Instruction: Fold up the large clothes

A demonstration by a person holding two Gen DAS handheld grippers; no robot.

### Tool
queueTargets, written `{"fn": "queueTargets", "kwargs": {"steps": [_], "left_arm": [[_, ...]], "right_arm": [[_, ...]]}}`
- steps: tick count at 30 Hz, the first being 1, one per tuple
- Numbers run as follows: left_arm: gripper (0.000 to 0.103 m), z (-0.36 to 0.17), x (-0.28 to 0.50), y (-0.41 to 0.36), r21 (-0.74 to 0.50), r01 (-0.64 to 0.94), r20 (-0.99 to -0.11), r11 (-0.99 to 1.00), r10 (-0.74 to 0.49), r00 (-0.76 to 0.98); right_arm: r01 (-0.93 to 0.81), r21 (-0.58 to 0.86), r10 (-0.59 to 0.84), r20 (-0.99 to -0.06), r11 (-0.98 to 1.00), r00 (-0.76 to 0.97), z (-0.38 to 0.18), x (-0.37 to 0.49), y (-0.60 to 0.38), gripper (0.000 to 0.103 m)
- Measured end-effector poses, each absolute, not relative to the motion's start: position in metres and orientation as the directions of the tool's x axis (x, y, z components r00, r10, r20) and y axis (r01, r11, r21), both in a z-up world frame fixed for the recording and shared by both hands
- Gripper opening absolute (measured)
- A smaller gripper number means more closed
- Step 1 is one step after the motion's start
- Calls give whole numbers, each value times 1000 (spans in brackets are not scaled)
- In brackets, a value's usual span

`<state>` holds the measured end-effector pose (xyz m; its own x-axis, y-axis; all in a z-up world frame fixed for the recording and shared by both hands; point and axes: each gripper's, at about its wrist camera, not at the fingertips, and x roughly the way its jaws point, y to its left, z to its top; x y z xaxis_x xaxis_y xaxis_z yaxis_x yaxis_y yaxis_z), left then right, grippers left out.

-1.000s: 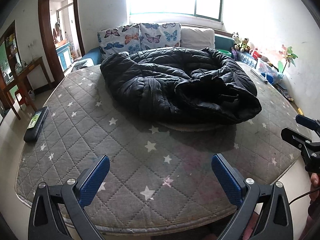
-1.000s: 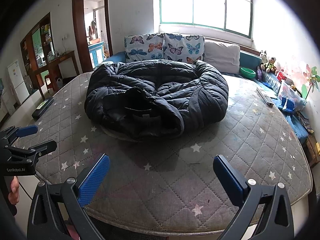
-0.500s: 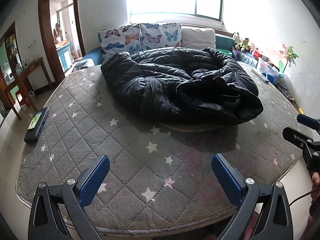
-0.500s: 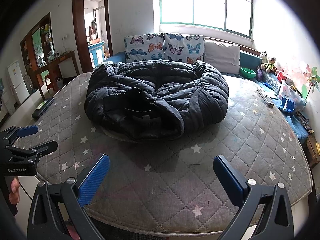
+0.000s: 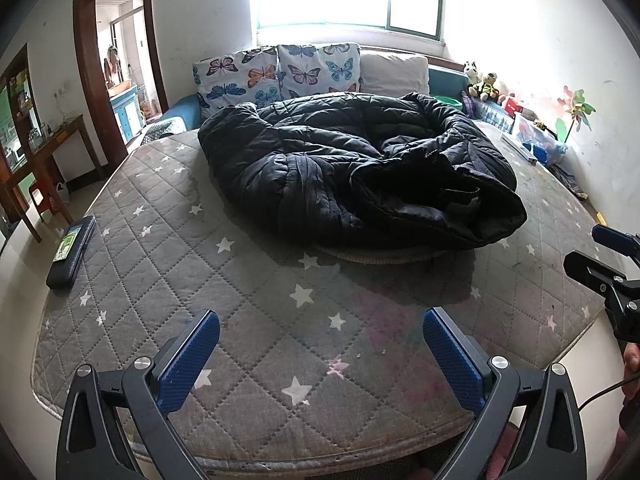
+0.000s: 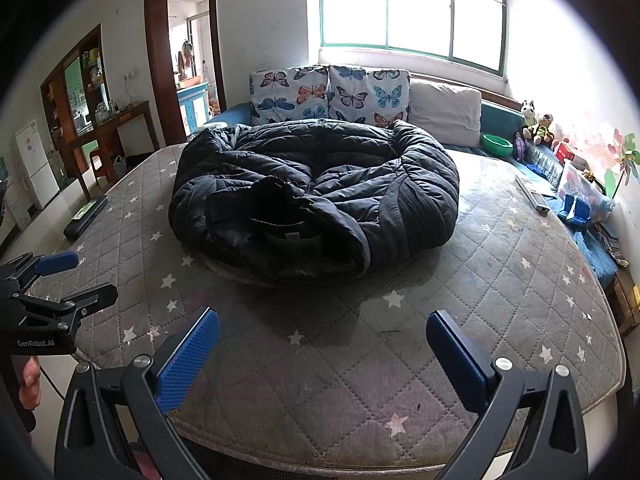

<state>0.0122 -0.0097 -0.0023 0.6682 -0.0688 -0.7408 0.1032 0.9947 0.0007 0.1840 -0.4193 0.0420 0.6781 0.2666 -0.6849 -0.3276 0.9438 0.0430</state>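
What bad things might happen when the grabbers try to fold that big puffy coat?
1. The black puffy jacket lies heaped and bunched, so a pinch may catch several layers and fold it crooked.
2. It sits mid-mattress, well ahead of the open left gripper and right gripper; a long reach could drag rather than lift it.
3. The dark case rests at the mattress edge; a swinging sleeve might knock it off.

Both wrist views face the jacket (image 5: 360,172) across the mattress (image 6: 480,320).
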Motion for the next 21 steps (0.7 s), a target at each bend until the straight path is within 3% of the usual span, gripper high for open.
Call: {"fn": "queueTargets", "kwargs": {"steps": [21], "left_arm": [[103, -8, 30, -10, 3, 111, -759, 994, -70, 647]], "right_arm": [[-329, 41, 265, -689, 943, 675, 41, 188, -418, 103]]}}
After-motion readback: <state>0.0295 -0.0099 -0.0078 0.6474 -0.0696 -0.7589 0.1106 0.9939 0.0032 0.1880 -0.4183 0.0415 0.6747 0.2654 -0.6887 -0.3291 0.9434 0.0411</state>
